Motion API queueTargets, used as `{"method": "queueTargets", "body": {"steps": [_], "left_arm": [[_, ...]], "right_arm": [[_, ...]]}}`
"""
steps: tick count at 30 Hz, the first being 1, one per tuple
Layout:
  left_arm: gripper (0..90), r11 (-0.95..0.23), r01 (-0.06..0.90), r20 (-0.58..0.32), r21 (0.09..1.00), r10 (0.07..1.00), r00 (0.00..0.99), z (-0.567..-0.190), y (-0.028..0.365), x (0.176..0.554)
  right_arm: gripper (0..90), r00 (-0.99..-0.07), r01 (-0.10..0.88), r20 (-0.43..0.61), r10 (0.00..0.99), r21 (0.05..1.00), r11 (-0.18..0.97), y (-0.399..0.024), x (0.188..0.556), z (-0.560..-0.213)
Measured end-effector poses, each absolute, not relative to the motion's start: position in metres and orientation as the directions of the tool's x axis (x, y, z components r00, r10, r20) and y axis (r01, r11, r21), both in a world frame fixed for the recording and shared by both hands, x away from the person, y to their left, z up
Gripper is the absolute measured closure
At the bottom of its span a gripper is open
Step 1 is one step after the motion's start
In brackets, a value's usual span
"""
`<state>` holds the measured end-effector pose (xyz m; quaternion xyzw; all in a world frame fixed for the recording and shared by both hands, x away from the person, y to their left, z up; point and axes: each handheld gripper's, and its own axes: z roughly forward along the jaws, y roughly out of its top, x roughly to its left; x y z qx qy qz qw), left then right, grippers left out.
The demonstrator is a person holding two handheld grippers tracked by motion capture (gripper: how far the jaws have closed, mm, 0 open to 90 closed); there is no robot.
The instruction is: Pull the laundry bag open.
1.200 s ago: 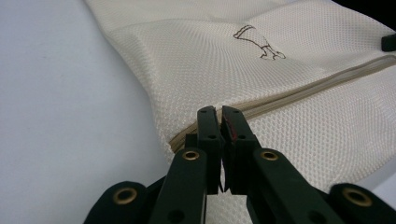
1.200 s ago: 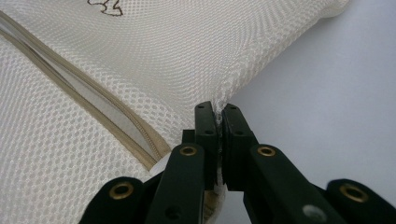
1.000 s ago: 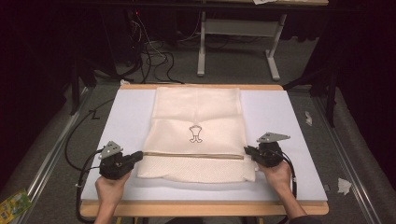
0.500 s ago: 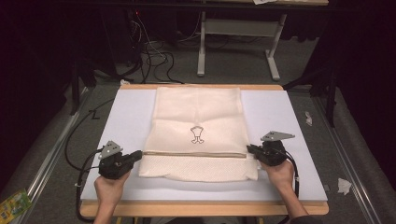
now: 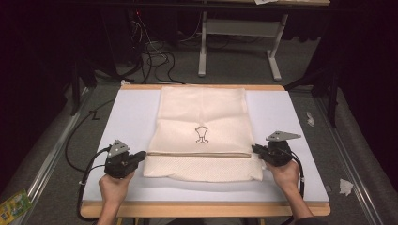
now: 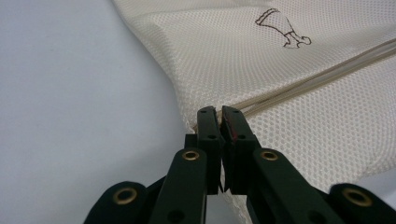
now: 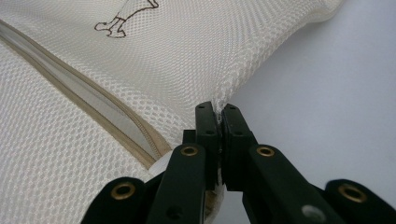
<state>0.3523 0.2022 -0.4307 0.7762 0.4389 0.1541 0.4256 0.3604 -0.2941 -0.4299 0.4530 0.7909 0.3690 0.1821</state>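
left gripper [image 5: 139,157] pinches the mesh bag's [image 5: 202,117] left edge; right gripper [image 5: 256,150] pinches its right edge; bag flat on table [image 5: 291,112]

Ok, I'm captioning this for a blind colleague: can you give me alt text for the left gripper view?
The left tool has its two black jaws shut on the side edge of a cream mesh laundry bag, right where its beige zipper band ends. The bag lies on a white table surface, with a small dark outline logo printed farther up.

We note a cream mesh cloth bag [image 5: 202,136], coarse open weave; matt white bench [image 5: 126,112] surface, wood-edged; each claw [image 6: 219,114] matt black plastic, brass rivets.
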Motion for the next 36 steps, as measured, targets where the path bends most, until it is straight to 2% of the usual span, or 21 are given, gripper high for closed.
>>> {"method": "queueTargets", "body": {"steps": [12, 22, 36], "left_arm": [[87.1, -0.314, 0.544, -0.082, 0.778, 0.807, 0.584, -0.432, 0.18, 0.356], [87.0, -0.277, 0.55, -0.143, 0.788, 0.786, 0.601, -0.432, 0.179, 0.356], [86.6, -0.297, 0.577, -0.166, 0.761, 0.771, 0.615, -0.448, 0.176, 0.36]], "right_arm": [[88.7, -0.495, 0.586, 0.05, 0.867, 0.756, 0.291, -0.312, 0.356, -0.429], [88.0, -0.472, 0.61, 0.072, 0.878, 0.746, 0.267, -0.32, 0.359, -0.434], [85.2, -0.451, 0.65, 0.084, 0.888, 0.713, 0.263, -0.325, 0.358, -0.455]]}}
